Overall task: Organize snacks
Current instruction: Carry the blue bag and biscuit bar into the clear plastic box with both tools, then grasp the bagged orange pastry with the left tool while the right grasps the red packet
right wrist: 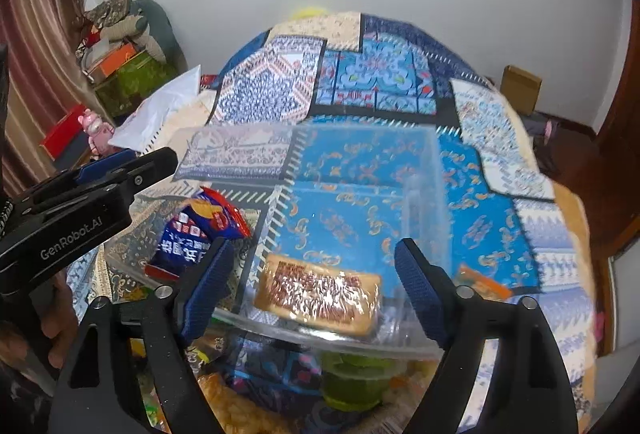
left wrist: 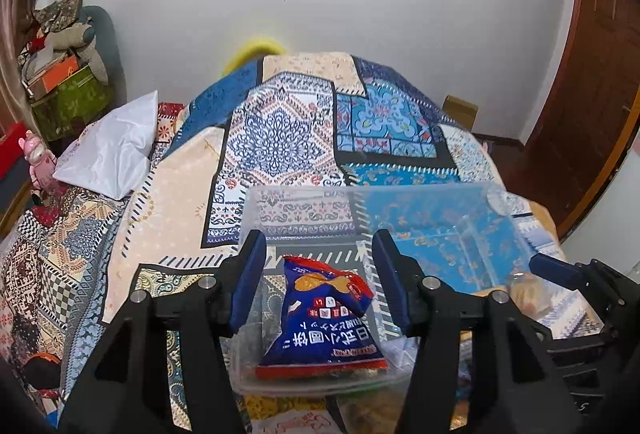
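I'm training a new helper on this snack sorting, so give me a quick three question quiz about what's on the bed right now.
1. True or false: the blue snack bag lies inside the clear plastic bin.
2. Multiple choice: the clear-wrapped cake sits where? A) on the white pillow B) in the bin's right section C) on the floor
3. Fill in: both the left gripper and the right gripper are ____.

Key: 1 true. 2 B. 3 open; each hangs over its snack, fingers apart, holding nothing.
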{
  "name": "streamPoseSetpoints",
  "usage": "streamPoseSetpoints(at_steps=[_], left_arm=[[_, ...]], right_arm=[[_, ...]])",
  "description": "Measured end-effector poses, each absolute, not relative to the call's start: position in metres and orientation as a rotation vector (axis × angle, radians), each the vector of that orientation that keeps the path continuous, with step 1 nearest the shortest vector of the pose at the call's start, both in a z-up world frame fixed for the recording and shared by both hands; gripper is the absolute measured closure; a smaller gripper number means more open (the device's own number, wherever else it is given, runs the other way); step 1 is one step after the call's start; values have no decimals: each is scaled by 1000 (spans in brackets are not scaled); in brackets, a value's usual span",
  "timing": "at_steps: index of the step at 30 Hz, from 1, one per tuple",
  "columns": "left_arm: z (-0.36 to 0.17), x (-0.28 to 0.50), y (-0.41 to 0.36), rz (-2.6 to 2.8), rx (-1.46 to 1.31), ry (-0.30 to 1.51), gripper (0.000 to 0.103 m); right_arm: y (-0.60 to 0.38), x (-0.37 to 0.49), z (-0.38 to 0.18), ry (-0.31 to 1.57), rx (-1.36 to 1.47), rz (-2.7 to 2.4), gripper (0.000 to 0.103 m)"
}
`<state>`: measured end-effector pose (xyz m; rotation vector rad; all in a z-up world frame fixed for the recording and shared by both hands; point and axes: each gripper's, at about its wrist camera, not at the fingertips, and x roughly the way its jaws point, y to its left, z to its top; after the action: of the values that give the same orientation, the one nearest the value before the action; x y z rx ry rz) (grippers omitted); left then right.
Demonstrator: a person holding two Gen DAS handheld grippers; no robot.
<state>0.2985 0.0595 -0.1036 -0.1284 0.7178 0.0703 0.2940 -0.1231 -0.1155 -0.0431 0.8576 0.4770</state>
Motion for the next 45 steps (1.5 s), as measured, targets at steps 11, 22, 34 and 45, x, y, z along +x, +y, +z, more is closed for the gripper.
streamPoseSetpoints(at_steps=[11, 22, 34, 45], left_arm=[[-44, 230, 53, 43, -137, 613, 38], [-25, 149, 34, 2, -123, 585, 26], [-73, 106, 30, 5, -121, 688, 12], [-159, 102, 38, 48, -179, 895, 12]], right_arm=[[-151, 241, -58, 723, -46, 472, 18], [-192, 177, -34, 659, -17, 461, 13], [-219, 143, -72, 755, -10, 414, 12], [-234, 136, -136, 924, 11, 372, 12]])
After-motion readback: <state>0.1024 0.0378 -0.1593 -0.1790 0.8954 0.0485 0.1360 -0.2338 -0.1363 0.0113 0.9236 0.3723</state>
